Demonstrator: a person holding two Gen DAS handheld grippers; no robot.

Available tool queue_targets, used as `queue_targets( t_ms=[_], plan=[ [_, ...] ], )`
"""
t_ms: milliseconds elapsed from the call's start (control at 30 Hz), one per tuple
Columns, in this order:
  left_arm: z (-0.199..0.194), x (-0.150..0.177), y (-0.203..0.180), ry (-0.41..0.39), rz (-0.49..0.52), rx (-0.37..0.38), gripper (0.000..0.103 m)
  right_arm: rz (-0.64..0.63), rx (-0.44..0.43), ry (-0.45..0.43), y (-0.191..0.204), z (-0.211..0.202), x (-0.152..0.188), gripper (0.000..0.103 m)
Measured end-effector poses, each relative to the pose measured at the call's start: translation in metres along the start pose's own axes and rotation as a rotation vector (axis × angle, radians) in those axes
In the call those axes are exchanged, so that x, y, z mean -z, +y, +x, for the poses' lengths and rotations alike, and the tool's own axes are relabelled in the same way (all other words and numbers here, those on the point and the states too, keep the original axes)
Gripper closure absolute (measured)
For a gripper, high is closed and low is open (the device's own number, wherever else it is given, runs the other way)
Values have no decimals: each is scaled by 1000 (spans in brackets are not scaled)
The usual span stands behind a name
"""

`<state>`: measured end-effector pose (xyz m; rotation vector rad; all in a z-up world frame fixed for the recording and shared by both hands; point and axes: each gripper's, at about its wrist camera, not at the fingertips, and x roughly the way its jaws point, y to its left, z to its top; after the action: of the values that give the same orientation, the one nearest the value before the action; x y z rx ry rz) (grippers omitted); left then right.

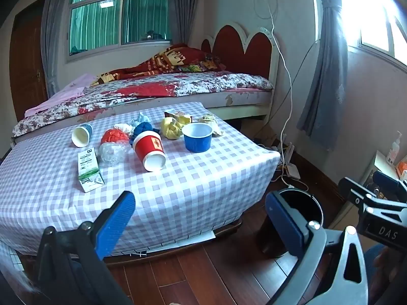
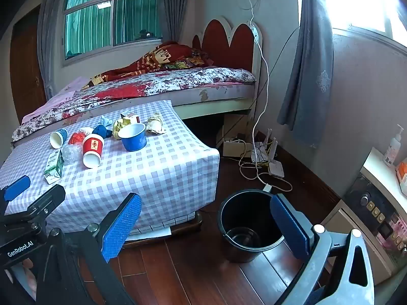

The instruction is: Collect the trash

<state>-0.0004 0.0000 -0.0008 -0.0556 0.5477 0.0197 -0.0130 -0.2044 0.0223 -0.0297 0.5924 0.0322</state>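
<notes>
Trash was all over the desk (image 1: 178, 183), the low one with the checked cloth parked right in front of the bed (image 1: 157, 89). Using the blue bowl (image 1: 197, 136) as the anchor: it stood upright toward the desk's right side, and a red paper cup (image 1: 149, 150) lay tipped over just left of it, open end facing the camera. Further left of the bowl sat a crumpled orange wad (image 1: 114, 136) with some clear plastic (image 1: 112, 153) in front of it, then a small green and white carton (image 1: 89, 169) lying flat, and a pale cup (image 1: 82, 135) on its side. Behind the bowl were a yellow wad (image 1: 171, 127), a blue wad (image 1: 143, 128) and some crinkled wrappers (image 1: 211, 122). Well off to the bowl's right, down on the wood floor, stood a black bin (image 2: 250, 225), looked pretty much empty inside. Left claw (image 1: 201, 218) was spread wide with nothing in it, hanging over the desk's near edge. Right claw (image 2: 206, 225) was gaping too, empty, with the bin showing between its blue pads (image 2: 122, 225).
</notes>
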Motion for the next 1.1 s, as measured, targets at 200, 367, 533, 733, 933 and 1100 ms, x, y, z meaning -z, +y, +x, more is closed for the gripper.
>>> queue_targets(
  t_ms=[200, 367, 533, 733, 933, 1100],
  plan=[
    [0, 1, -3, 7, 17, -16, 1, -2, 2, -7, 1, 1, -1, 1],
    [0, 3, 2, 12, 7, -15, 1, 0, -1, -6, 0, 2, 0, 1],
    [-1, 7, 3, 10, 5, -13, 1, 0, -1, -6, 1, -1, -2, 1],
    [-3, 4, 6, 19, 5, -15, 1, 1, 0, -6, 6, 1, 0, 1],
    [-7, 6, 9, 20, 6, -16, 1, 4, -4, -6, 3, 1, 2, 1],
    [-4, 8, 6, 20, 8, -16, 1, 6, -5, -6, 2, 2, 2, 1]
  ],
)
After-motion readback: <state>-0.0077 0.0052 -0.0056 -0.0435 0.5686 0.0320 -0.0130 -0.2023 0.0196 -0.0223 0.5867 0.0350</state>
